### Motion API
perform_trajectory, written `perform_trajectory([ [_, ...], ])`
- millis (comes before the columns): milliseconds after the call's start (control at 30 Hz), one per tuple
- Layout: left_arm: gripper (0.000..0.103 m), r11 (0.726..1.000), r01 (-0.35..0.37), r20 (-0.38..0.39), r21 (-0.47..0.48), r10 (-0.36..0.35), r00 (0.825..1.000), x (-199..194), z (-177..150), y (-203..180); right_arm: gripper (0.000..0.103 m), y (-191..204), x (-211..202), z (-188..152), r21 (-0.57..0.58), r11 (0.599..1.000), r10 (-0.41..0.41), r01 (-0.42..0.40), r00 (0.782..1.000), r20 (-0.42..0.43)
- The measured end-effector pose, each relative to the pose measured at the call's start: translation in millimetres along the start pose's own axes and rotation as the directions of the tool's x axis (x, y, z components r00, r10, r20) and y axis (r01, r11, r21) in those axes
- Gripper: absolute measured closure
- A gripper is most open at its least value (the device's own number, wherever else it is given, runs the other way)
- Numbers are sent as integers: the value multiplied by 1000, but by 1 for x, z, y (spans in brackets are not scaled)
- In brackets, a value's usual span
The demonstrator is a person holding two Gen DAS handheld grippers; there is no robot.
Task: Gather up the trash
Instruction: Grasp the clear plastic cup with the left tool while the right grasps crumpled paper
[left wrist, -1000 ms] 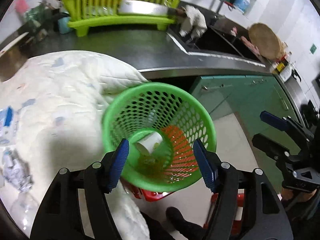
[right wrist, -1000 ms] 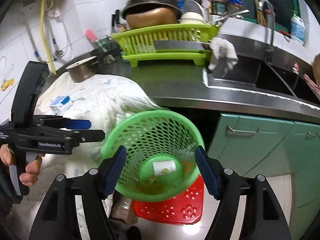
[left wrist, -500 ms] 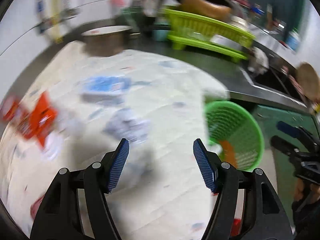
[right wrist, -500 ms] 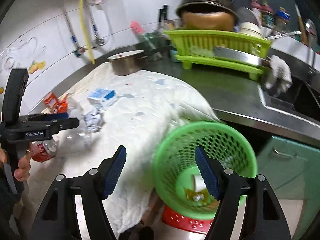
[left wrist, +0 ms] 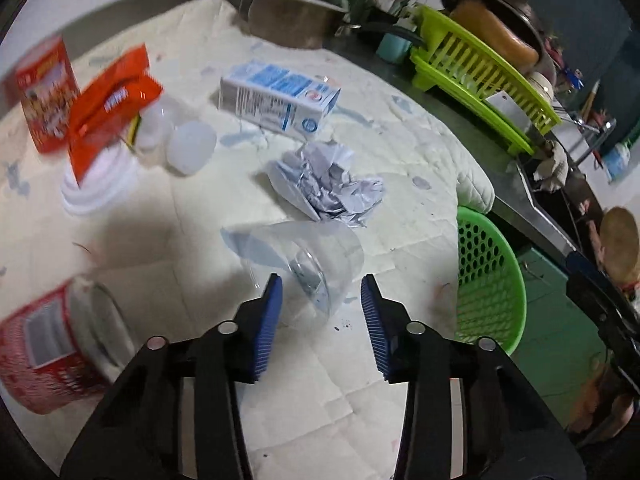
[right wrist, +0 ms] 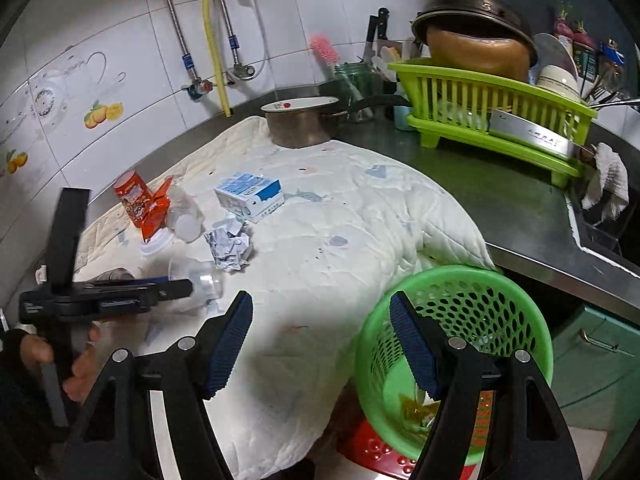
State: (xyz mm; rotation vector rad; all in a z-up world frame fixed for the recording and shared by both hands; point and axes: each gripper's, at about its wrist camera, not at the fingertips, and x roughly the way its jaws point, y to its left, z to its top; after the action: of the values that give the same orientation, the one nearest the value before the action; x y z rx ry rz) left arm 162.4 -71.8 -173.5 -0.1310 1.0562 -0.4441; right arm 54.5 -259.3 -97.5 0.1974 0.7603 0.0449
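So I'm lining up the left gripper point(left wrist: 321, 312) on a clear plastic cup point(left wrist: 316, 264) that's lying on its side on the quilted white cloth point(left wrist: 400, 152) over the surface. Fingers are spread, nothing between them yet, and the cup sits right ahead of the tips, maybe just entering the gap. Hard to say if a pad is touching it.

The right gripper point(right wrist: 321, 344) hangs spread and empty over the near edge of the cloth, with the green basket point(right wrist: 536, 320) just beside it, below the surface edge. There's already some junk at the bottom of the basket.

Plenty of trash left: crumpled paper point(left wrist: 328, 180) just behind the cup, a blue-and-white carton point(left wrist: 276, 98), an orange wrapper point(left wrist: 108, 108), a red can point(left wrist: 48, 356) on its side.

My read: this is the reach-and-grab step for the cup. Next I need to ease forward so the fingers straddle the wall, then squeeze gently. Thin plastic like that will probably buckle or squirt out if I clamp hard.
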Motion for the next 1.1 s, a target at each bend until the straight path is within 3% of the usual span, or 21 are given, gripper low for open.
perform_trajectory([
  [167, 93, 998, 65, 23, -6, -64, 998, 3, 1, 2, 34, 6, 8, 3, -20, 1000, 16, -16, 1000, -16],
  [267, 102, 998, 48, 52, 38, -50, 997, -4, 1, -2, 34, 14, 15, 7, -36, 999, 32, -33, 999, -22],
  [500, 103, 999, 1, 131, 39, -6, 991, -45, 9, 11, 34, 33, 42, 23, -45, 992, 115, -117, 992, -53],
  [767, 103, 1000, -31, 248, -4, 31, 968, -99, 21, 37, 34, 82, 97, 39, -126, 971, 190, -203, 976, -108],
  [1100, 103, 999, -25, 276, -24, 31, 961, -115, 17, 51, 35, 110, 166, 40, -190, 970, 115, -151, 976, -186],
])
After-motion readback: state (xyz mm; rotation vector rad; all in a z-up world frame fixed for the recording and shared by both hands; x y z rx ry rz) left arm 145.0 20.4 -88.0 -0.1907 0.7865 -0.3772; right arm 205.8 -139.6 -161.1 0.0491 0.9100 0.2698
